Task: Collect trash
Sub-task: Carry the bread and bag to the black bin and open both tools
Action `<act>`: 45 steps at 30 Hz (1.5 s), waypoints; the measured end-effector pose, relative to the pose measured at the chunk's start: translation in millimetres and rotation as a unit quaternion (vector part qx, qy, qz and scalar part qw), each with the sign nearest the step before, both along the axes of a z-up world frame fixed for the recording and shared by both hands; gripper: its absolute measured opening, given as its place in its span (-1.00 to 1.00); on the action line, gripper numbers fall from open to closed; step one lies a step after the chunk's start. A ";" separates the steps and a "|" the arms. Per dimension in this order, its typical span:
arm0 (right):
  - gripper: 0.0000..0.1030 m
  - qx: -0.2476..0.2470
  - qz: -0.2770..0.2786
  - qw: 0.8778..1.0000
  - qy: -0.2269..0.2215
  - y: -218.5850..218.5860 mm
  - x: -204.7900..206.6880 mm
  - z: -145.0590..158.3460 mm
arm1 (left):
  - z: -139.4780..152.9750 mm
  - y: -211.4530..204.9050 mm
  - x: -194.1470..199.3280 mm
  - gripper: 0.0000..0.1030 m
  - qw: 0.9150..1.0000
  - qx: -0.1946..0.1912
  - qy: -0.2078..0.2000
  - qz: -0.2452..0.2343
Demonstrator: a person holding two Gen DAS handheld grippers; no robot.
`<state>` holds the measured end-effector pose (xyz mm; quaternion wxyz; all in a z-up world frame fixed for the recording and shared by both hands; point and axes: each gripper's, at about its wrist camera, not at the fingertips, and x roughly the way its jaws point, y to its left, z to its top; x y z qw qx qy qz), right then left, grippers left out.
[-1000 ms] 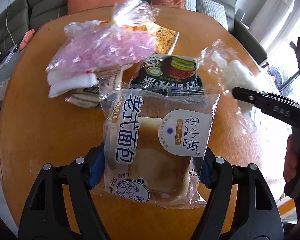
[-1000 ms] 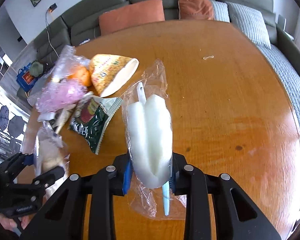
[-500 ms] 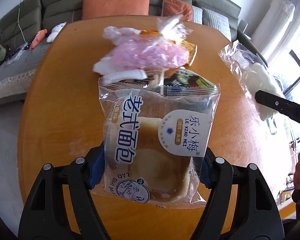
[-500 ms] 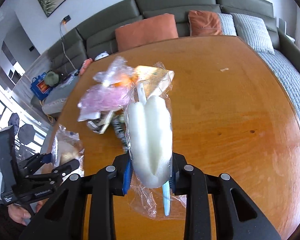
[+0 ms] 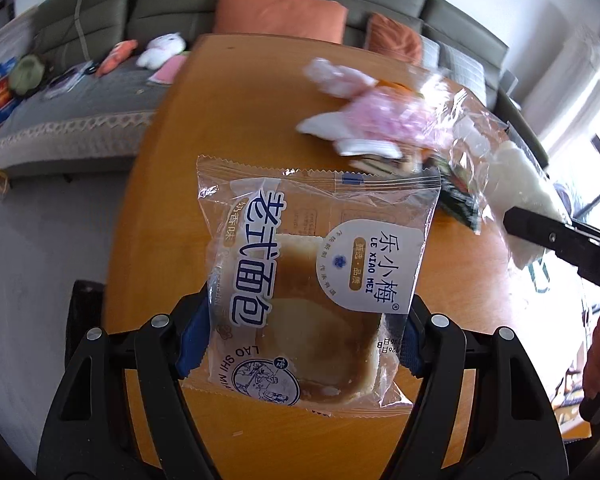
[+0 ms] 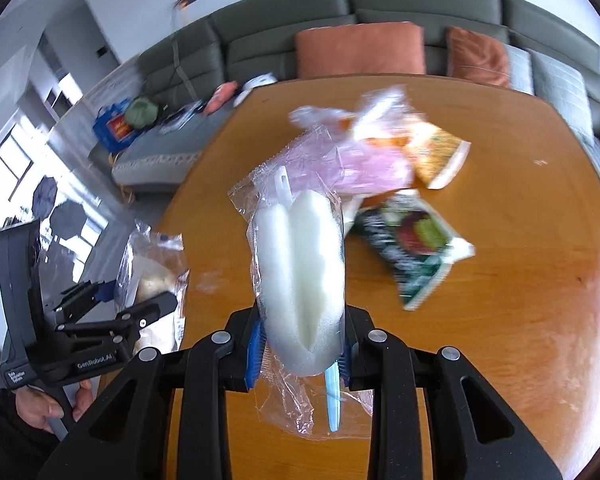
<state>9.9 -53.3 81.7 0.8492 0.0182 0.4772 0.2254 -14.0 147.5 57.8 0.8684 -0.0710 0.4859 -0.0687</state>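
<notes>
My left gripper (image 5: 300, 336) is shut on a clear bread packet (image 5: 312, 280) with blue Chinese lettering, held above the wooden table (image 5: 172, 168). My right gripper (image 6: 300, 350) is shut on a clear plastic bag with a white sponge brush (image 6: 300, 272) inside. That bag also shows at the right of the left wrist view (image 5: 516, 184). The left gripper with the bread packet (image 6: 152, 276) shows at the left of the right wrist view. A pile of trash stays on the table: a pink plastic bag (image 6: 356, 160), a yellow snack bag (image 6: 440, 152) and a dark green wrapper (image 6: 412, 244).
A grey-green sofa (image 6: 380, 4) with orange cushions (image 6: 360, 52) stands behind the table. Soft toys and clutter (image 5: 140, 52) lie on the sofa's left part. The table's left edge (image 5: 128, 200) drops to a pale floor. Bright windows are at the far right of the left wrist view.
Both grippers have pulled back and turned left with their loads still held. The trash pile now sits farther away and to the right in both views.
</notes>
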 end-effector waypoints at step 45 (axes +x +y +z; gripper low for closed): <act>0.44 -0.058 0.363 0.930 -0.005 439.6 -50.0 -41.7 | -54.2 354.3 -129.1 0.88 0.921 0.075 0.094 0.371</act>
